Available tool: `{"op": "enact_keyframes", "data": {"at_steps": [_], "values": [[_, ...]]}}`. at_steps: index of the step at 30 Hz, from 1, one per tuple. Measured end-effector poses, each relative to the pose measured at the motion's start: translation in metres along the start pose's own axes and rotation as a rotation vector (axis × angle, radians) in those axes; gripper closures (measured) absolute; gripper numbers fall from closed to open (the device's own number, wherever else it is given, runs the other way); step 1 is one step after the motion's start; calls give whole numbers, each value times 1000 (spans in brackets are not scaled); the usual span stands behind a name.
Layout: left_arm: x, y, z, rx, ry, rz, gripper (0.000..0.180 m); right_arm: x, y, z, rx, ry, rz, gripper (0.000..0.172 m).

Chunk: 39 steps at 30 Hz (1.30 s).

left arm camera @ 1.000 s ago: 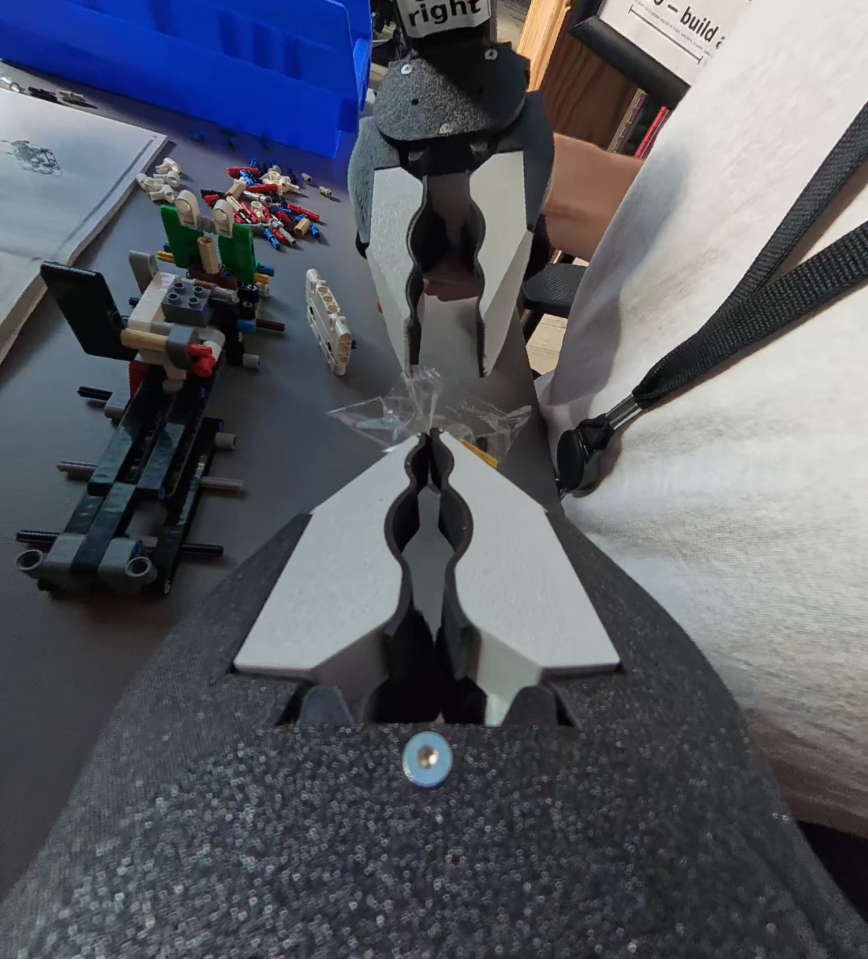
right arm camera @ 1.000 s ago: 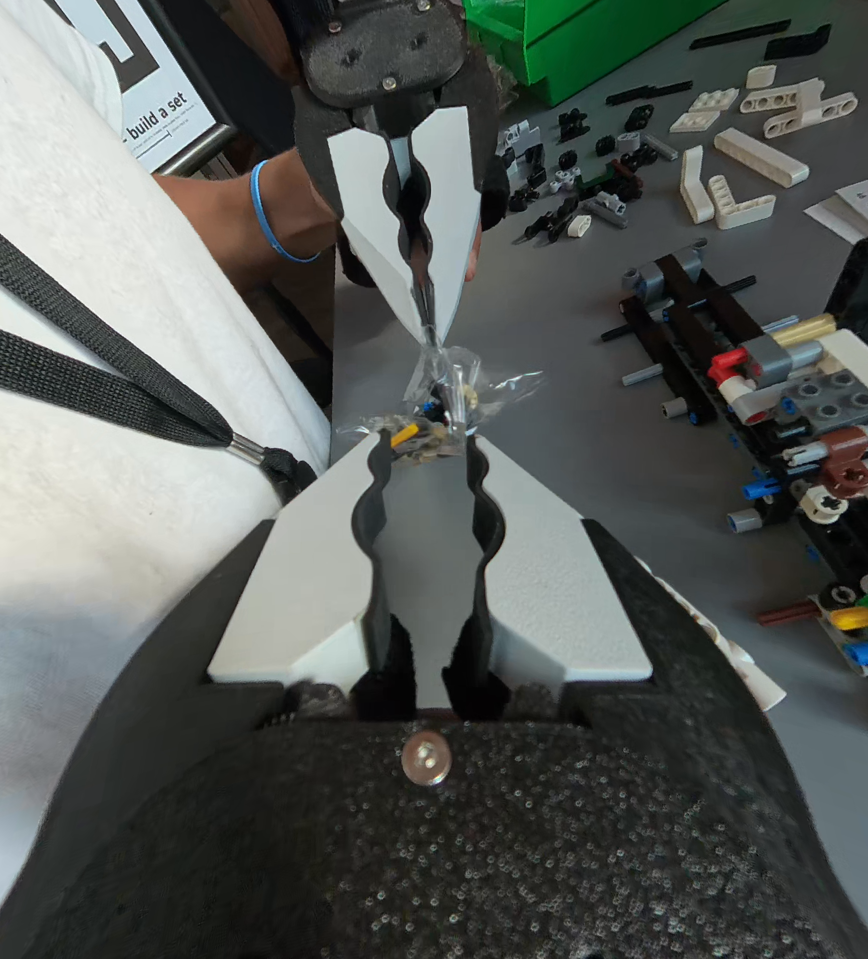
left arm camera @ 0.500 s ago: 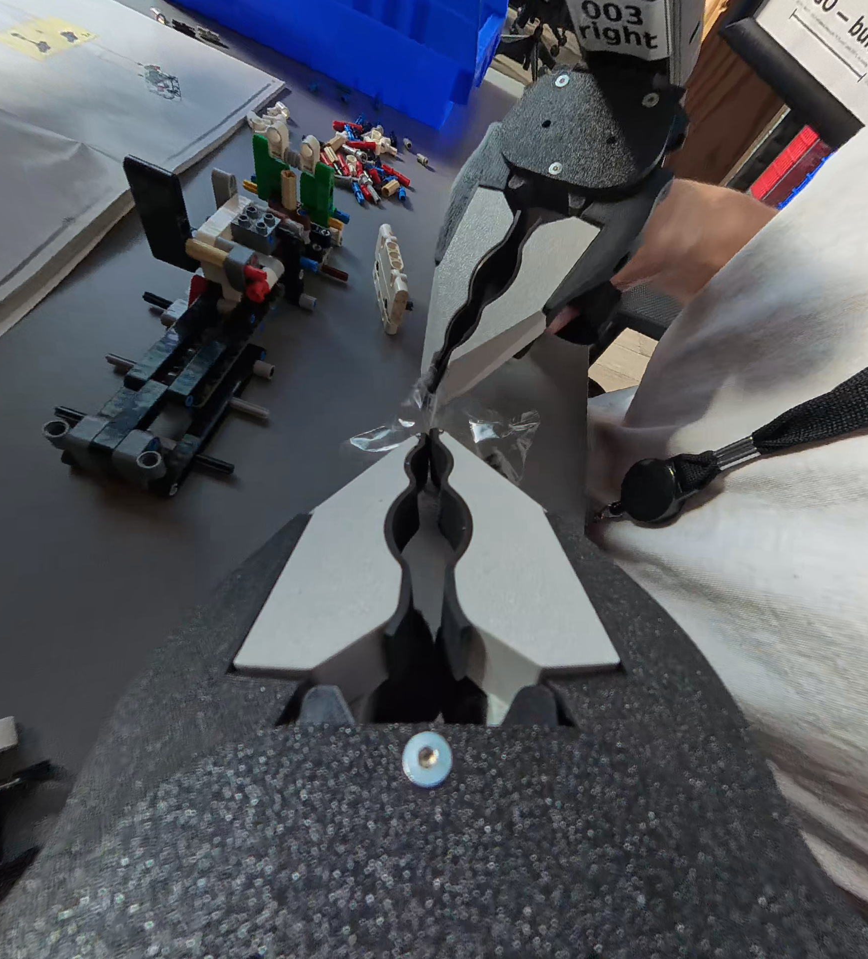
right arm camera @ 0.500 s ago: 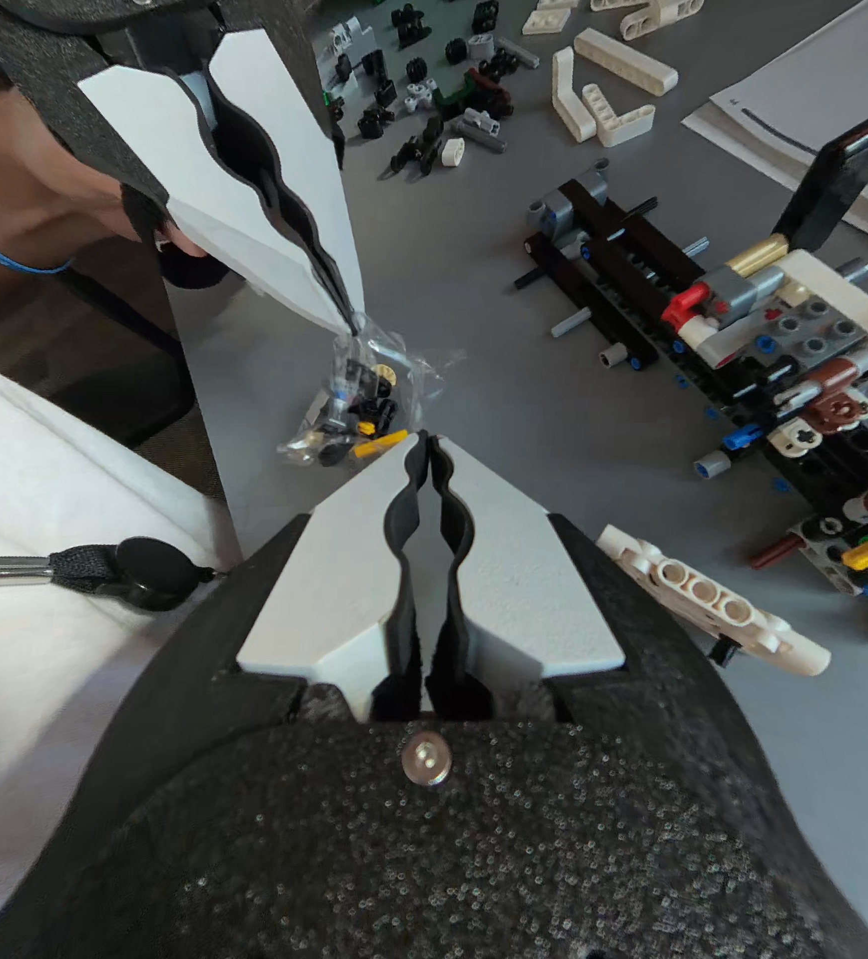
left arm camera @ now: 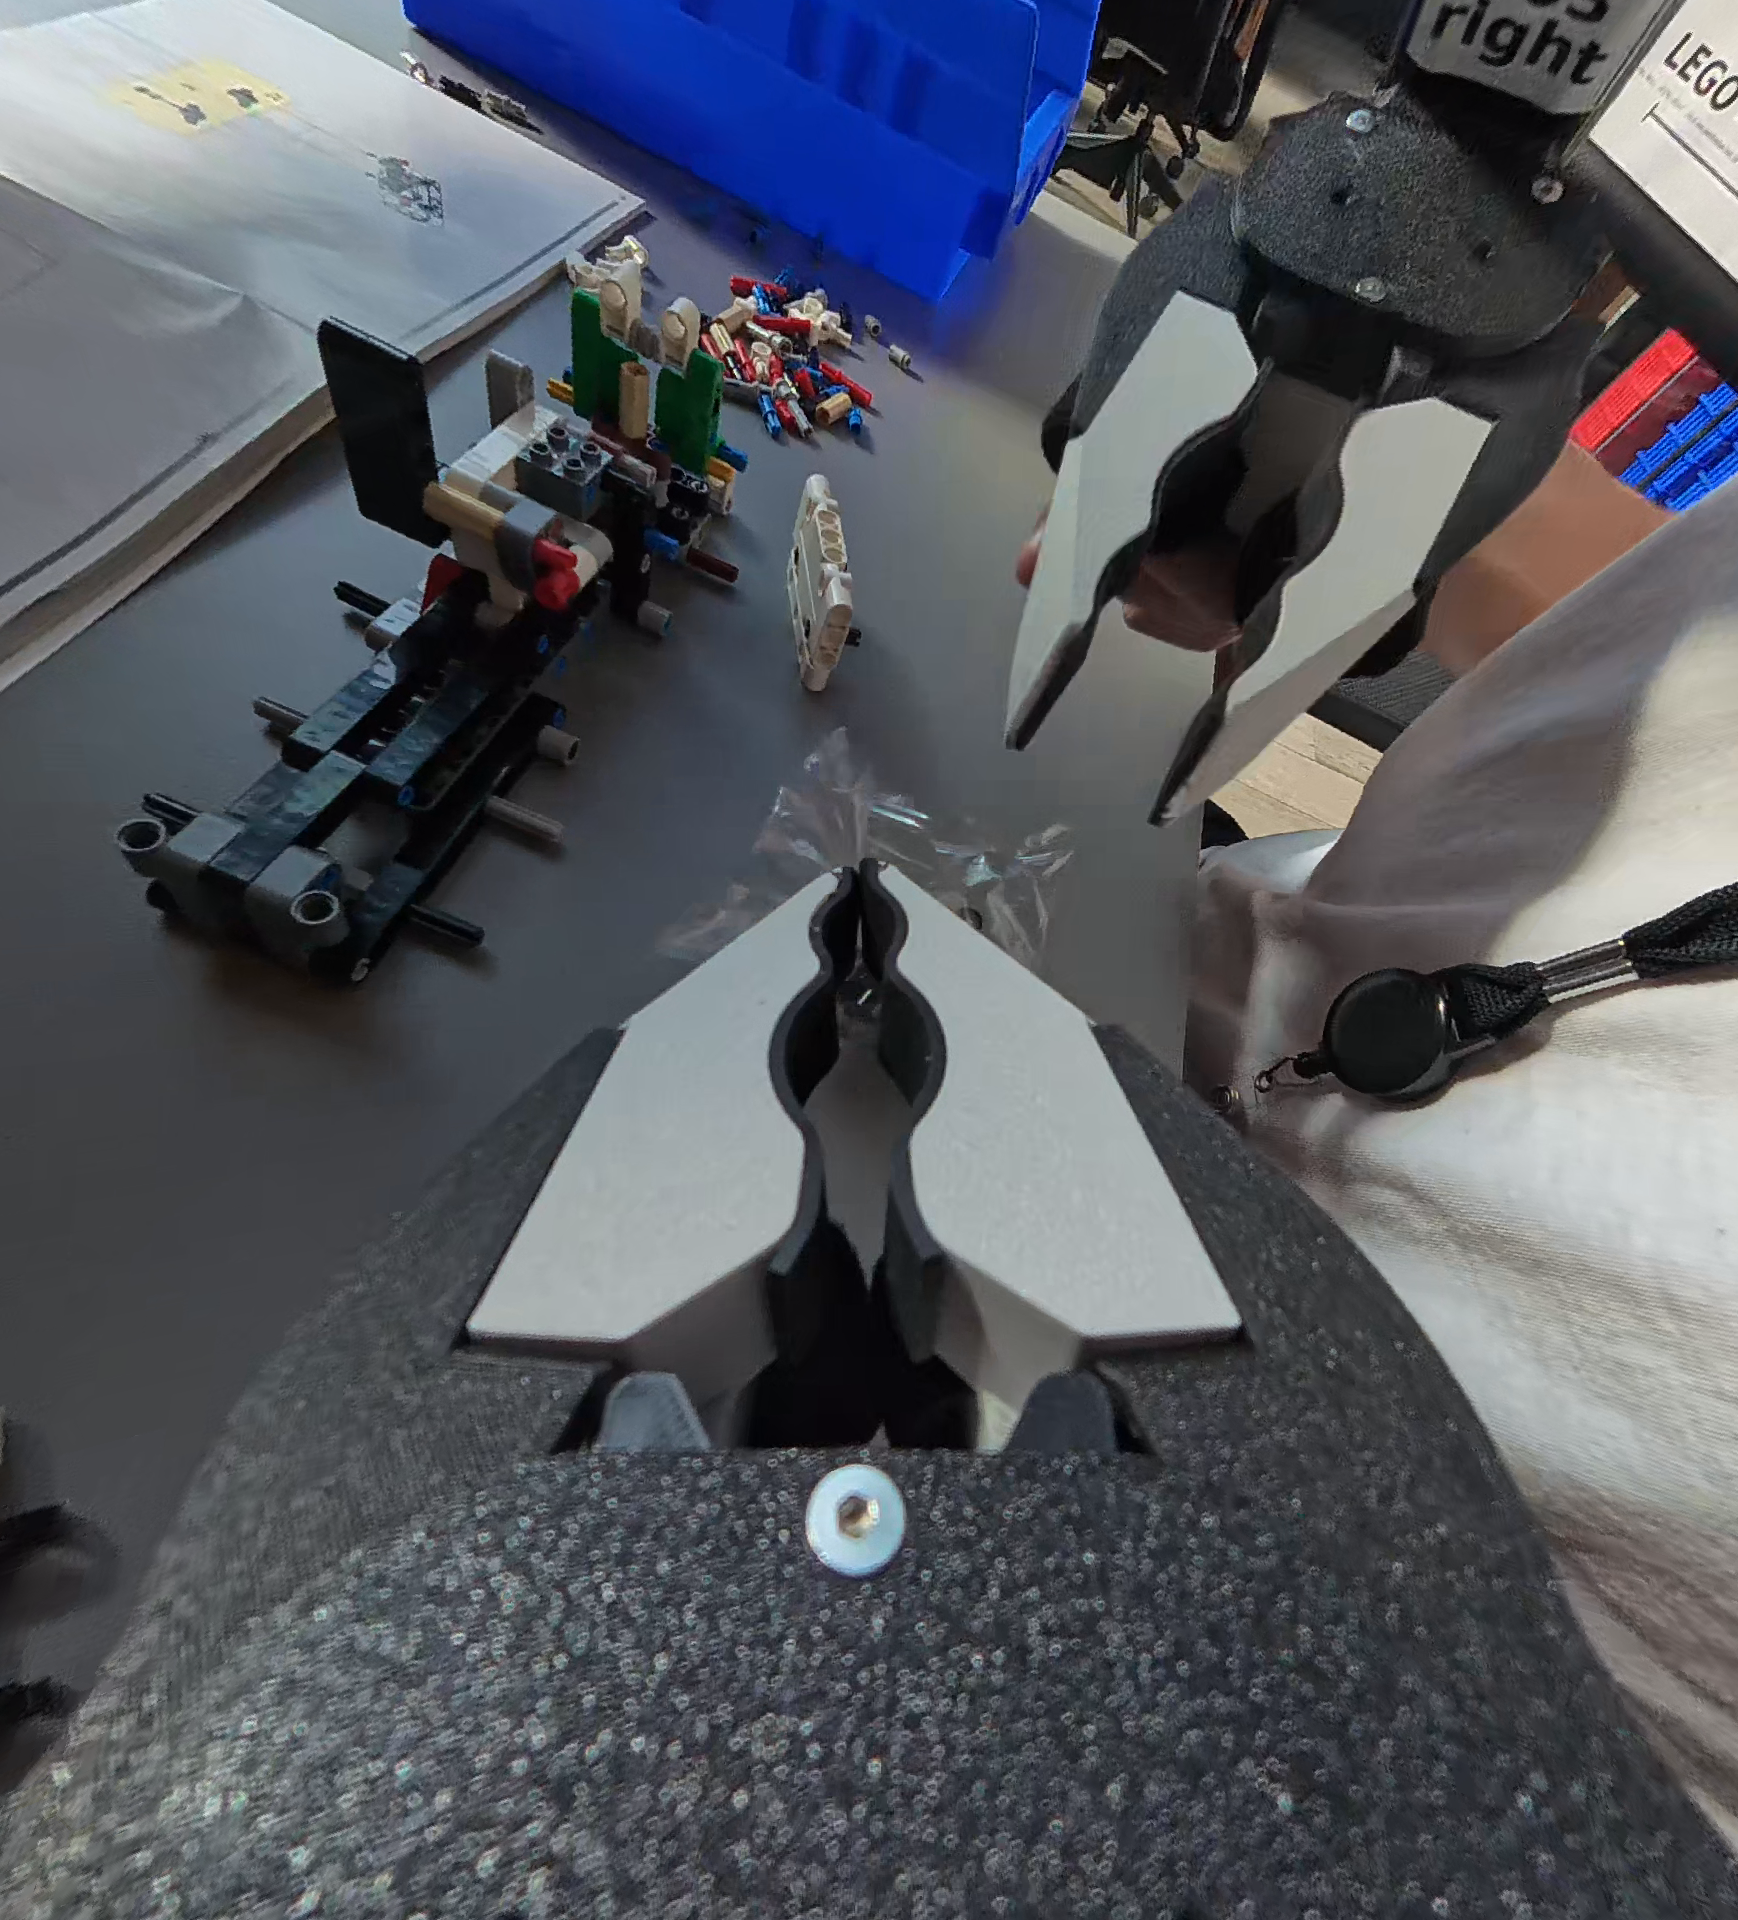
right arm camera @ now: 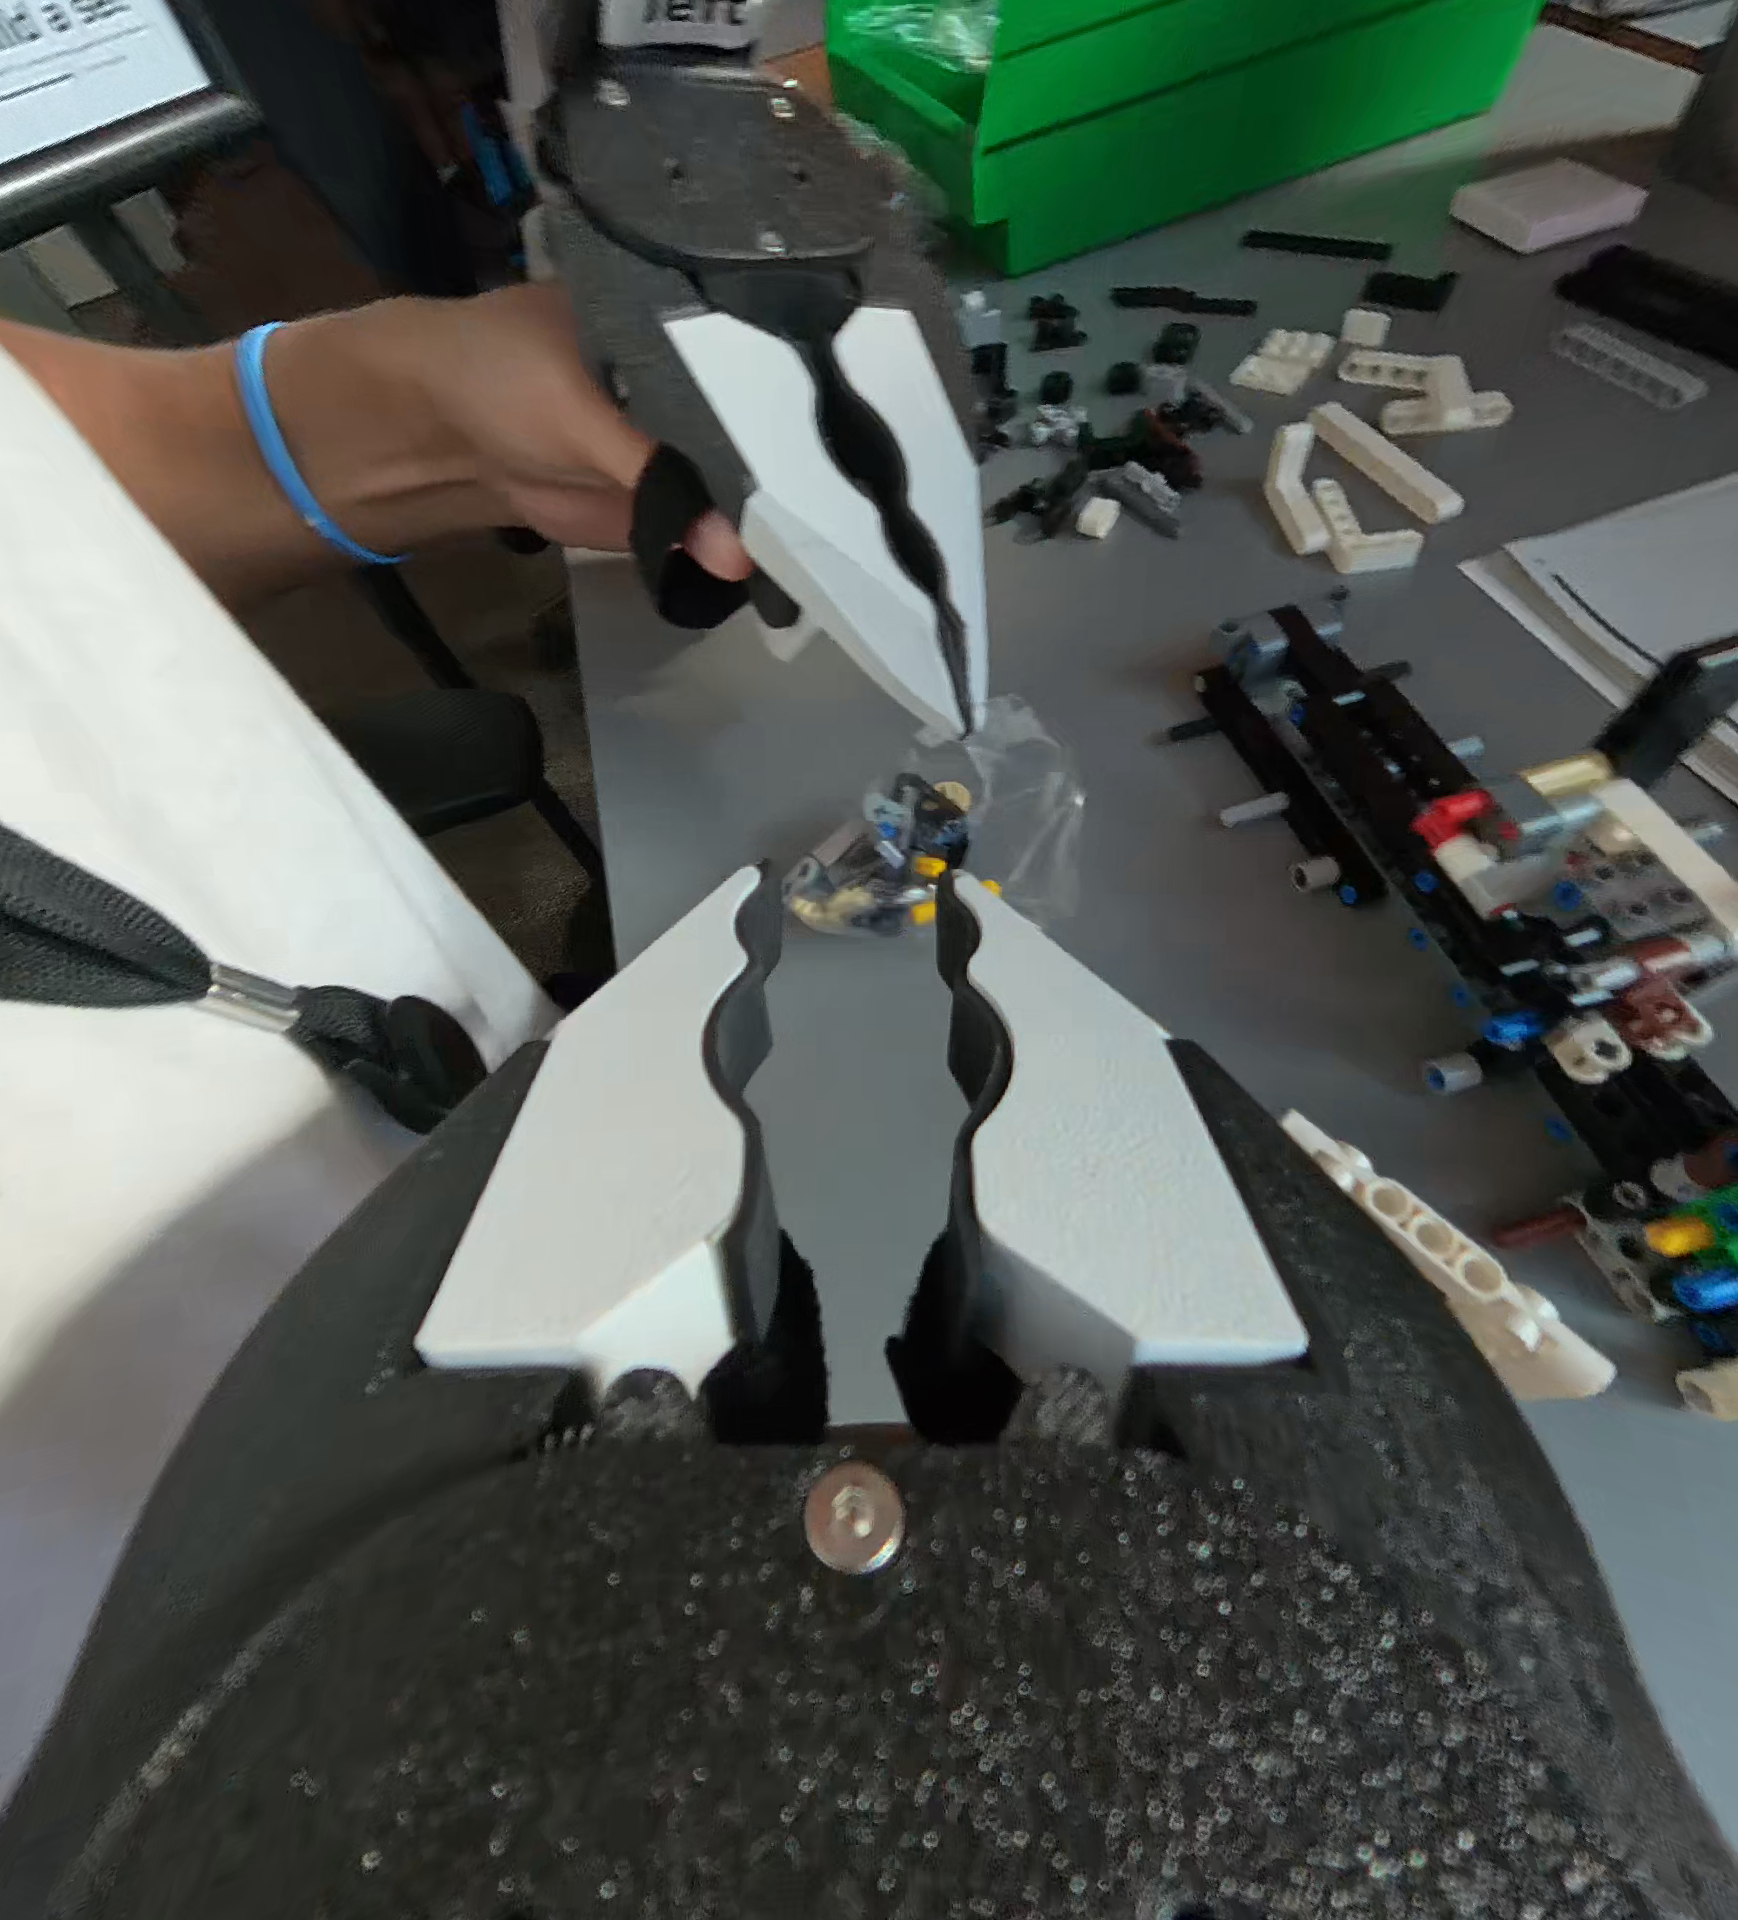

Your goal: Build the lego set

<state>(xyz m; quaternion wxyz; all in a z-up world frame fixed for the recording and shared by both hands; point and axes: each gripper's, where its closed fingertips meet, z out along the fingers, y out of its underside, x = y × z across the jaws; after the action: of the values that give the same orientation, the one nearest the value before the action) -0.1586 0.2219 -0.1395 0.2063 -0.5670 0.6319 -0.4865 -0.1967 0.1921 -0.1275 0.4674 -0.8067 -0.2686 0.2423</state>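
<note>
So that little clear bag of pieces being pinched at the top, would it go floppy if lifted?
Probably floppy: the clear bag looks thin and crinkled, gathered where the left gripper pinches it. The small pieces sit bunched low, so it would likely sag and swing. It seems light.

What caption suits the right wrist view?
Open right gripper faces a clear bag of small parts pinched by the left gripper.

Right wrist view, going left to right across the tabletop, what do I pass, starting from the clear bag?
Clear plastic bag of small parts, pinched at its top by the left gripper → black brick chassis with the red and grey block → open instruction booklet at the right edge.
</note>
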Motion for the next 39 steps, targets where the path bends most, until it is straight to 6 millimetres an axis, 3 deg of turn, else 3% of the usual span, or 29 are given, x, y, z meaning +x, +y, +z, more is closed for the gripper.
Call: {"op": "enact_keyframes", "data": {"at_steps": [1,4,8,11,15,19,26,31,35,39], "values": [[1,1,1,-5,1,4,180,-8,0,2,-1,-27,-45,143],[4,3,5,-29,18,22,180,-18,7,13,-24,-73,-147,138],[10,9,8,-76,53,45,180,-6,26,21,-163,-67,-305,125],[12,10,9,-97,66,59,180,-8,30,19,-186,-130,-355,126],[10,9,10,-111,68,69,180,-5,40,23,-229,-168,-383,142],[5,9,9,-111,52,62,180,-2,41,22,-218,-131,-437,169],[-6,10,5,-105,21,39,180,-3,50,21,-231,-130,-433,172],[2,1,8,-62,57,35,180,0,37,17,-180,-88,-427,172],[16,-11,6,-2,132,24,150,0,25,3,-147,-75,-403,172],[30,-22,8,15,164,93,145,8,18,-16,-148,7,-422,172]]}}
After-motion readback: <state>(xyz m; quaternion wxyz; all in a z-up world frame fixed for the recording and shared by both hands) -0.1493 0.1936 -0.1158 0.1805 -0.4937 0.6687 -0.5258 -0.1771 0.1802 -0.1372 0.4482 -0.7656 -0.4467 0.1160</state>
